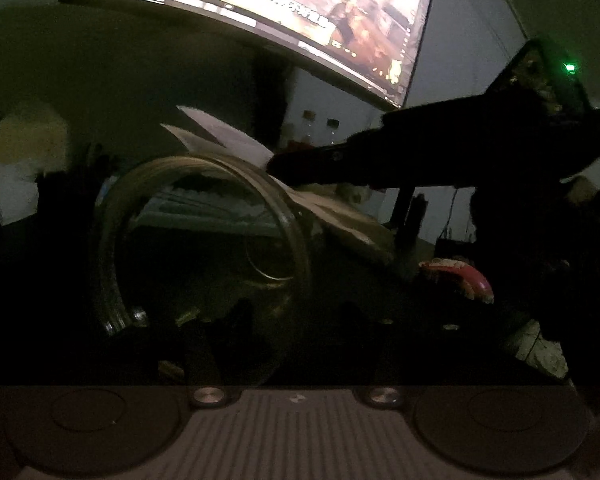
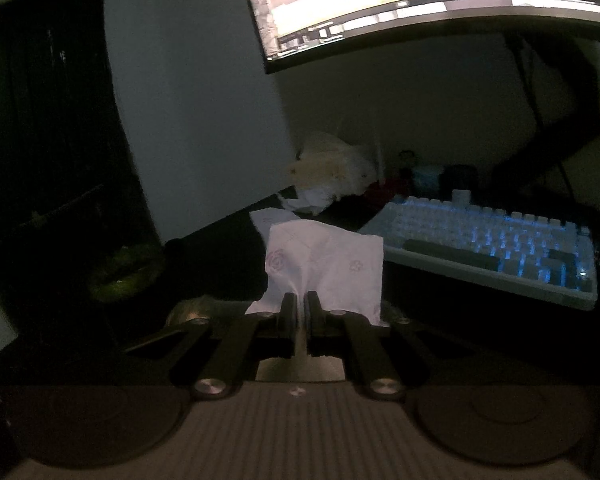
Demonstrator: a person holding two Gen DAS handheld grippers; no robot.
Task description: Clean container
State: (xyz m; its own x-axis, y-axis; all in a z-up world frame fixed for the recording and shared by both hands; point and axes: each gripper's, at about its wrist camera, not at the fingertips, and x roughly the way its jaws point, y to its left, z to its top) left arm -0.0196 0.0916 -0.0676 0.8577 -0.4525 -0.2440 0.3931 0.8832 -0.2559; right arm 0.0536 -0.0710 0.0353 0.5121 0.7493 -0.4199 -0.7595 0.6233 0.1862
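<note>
Two grippers over a dim, crowded desk. Right gripper [image 2: 299, 300] clenched on a white tissue [image 2: 324, 268], which fans up past its tips. Left gripper [image 1: 288, 320] parted about the glass container [image 1: 200, 248]; whether the pads press it I cannot tell. Container lies tilted, its round rim [image 1: 236, 168] facing the left camera, just below the right gripper's dark tip. Lit keyboard [image 2: 496, 248] near on the right; monitor [image 2: 420, 0] edge overhangs.

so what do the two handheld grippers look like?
Right gripper: black linkage fingers on silver pivot bolts, and a grey ribbed body with round dark discs either side. In the left wrist view it shows a green light on its housing. Left gripper: same grey ribbed body; its fingers are lost in the dark.
</note>
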